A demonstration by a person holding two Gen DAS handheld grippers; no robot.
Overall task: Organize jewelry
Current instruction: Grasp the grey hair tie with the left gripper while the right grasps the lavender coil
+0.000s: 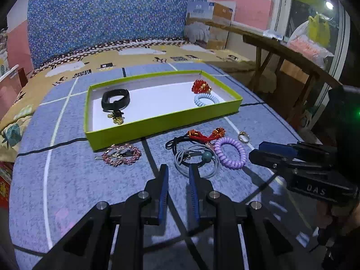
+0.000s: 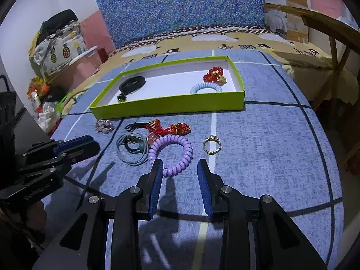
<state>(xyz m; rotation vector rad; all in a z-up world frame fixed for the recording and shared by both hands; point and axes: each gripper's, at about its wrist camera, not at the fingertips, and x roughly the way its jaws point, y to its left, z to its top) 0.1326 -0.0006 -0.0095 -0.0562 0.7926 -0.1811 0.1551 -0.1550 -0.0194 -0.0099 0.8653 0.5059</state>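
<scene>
Landmark: green tray (image 1: 139,130) on the blue cloth (image 1: 78,180). Inside, left to right: black strap (image 1: 115,99), red bead cluster (image 1: 201,86), pale blue coil band (image 1: 205,100). In front of the tray, left to right: pink bead bracelet (image 1: 121,155), grey elastic loops (image 1: 196,159), red-gold cord piece (image 1: 207,135), purple coil band (image 2: 172,155), gold ring (image 2: 212,145). Left gripper (image 1: 178,171) jaws apart, empty, just short of the grey loops. Right gripper (image 2: 180,165) jaws apart, empty, near the purple coil's front edge.
</scene>
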